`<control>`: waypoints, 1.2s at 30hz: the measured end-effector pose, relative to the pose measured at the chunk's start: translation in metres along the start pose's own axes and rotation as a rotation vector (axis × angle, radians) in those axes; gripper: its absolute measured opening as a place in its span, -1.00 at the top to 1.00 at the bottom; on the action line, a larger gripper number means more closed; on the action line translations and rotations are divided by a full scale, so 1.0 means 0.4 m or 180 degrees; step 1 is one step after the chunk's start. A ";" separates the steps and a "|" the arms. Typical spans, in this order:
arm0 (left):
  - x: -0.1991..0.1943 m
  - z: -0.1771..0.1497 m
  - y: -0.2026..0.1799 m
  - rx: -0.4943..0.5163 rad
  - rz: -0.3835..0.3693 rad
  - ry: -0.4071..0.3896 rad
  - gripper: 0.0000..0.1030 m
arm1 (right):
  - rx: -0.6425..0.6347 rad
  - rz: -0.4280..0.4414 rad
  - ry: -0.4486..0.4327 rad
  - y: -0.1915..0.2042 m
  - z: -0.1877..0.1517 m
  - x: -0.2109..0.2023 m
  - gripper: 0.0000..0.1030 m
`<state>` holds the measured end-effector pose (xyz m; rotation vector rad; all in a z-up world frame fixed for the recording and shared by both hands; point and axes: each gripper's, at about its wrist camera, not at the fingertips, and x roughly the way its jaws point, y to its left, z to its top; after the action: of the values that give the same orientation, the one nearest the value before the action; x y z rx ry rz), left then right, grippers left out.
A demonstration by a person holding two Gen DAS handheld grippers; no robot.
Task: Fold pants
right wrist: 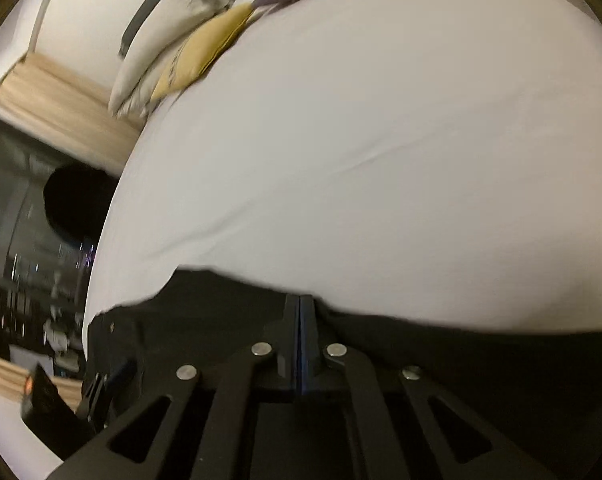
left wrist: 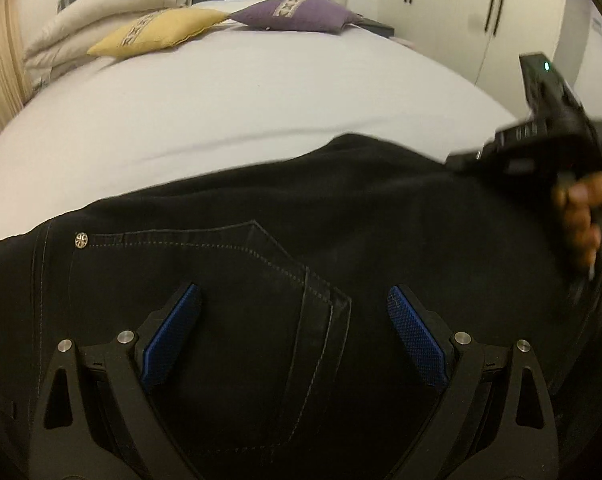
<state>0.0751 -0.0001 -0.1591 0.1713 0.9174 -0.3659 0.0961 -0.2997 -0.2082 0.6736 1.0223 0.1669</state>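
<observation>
Black pants (left wrist: 301,216) lie on the white bed sheet (left wrist: 221,92), back pocket and a silver rivet (left wrist: 81,240) up. My left gripper (left wrist: 293,300) is open just above the pocket, blue pads spread wide, holding nothing. The right gripper's body (left wrist: 549,140) shows at the pants' right edge in the left wrist view. In the right wrist view my right gripper (right wrist: 300,300) is shut, pads pressed together at the far edge of the pants (right wrist: 205,300); whether cloth is pinched between them is hidden.
A yellow cushion (left wrist: 157,32), a purple cushion (left wrist: 297,14) and stacked white pillows (left wrist: 113,0) lie at the head of the bed. Wardrobe doors (left wrist: 461,0) stand at the right. A dark window (right wrist: 29,220) and beige curtain (right wrist: 61,100) are left of the bed.
</observation>
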 end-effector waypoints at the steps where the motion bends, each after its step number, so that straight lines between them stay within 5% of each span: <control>1: -0.002 -0.009 -0.003 0.0036 0.0015 0.0009 -0.85 | 0.0036 -0.0029 -0.0057 -0.017 0.006 -0.008 1.00; 4: -0.035 0.012 0.004 -0.0064 -0.0076 0.0013 -0.85 | 0.0110 -0.0371 -0.0334 -0.040 0.001 -0.088 1.00; 8: -0.062 0.126 -0.023 -0.0090 -0.0404 -0.0235 -0.85 | 0.0102 0.0211 -0.0512 -0.020 -0.077 -0.189 0.90; 12: 0.076 0.195 -0.098 0.0055 -0.0971 0.0254 -0.70 | -0.0007 0.0389 -0.0331 -0.006 -0.164 -0.195 0.90; 16: 0.193 0.212 -0.123 0.0294 -0.0860 0.0620 -0.59 | -0.0054 0.0198 -0.0010 -0.027 -0.242 -0.122 1.00; 20: 0.234 0.241 -0.084 0.0134 -0.0855 0.0640 -0.49 | 0.0097 0.0342 -0.0143 -0.069 -0.261 -0.132 1.00; 23: 0.255 0.249 -0.101 0.0278 -0.0661 0.0565 -0.50 | 0.0029 0.0257 -0.0170 -0.066 -0.264 -0.140 1.00; 25: 0.254 0.265 -0.097 0.0259 -0.0281 0.0427 -0.50 | 0.0043 0.0217 -0.0185 -0.063 -0.273 -0.148 1.00; 29: 0.185 0.271 -0.052 -0.0189 -0.0273 0.0198 -0.49 | 0.0017 0.0042 -0.0225 -0.047 -0.292 -0.195 0.93; 33: 0.112 0.223 -0.151 0.0289 -0.0733 0.0282 -0.50 | -0.0125 0.0180 -0.0225 -0.033 -0.312 -0.239 0.90; 34: 0.120 0.205 -0.174 0.0402 -0.0750 0.0349 -0.50 | -0.0189 0.0228 -0.0192 -0.030 -0.321 -0.239 0.86; 36: 0.160 0.173 -0.210 0.0614 -0.0421 0.0389 -0.54 | -0.0208 0.0171 -0.0110 -0.034 -0.331 -0.213 0.88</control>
<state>0.1297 -0.1135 -0.1680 0.3135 1.0164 -0.5722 -0.0612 -0.2890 -0.1992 0.6427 0.9622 0.2338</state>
